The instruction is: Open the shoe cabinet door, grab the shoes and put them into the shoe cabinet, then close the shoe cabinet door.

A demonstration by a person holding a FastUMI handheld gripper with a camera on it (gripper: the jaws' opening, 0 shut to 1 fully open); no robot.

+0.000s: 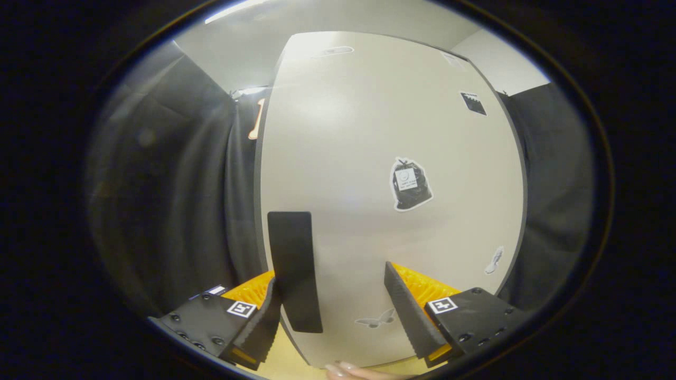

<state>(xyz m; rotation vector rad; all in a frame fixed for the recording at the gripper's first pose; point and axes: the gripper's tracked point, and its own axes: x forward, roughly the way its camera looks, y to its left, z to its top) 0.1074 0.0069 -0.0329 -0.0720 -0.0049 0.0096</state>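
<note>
Cabinet door [369,174] is filling the space directly ahead of the tool [338,316], its pale face standing upright and, by the look of it, closed. Dark handle [294,272] is running vertically along the door's left edge, lying between the fingers but close against the left one. Tool is gaping wide, gripping nothing. Fingertips of a person's hand [351,372] are showing just below.
</note>
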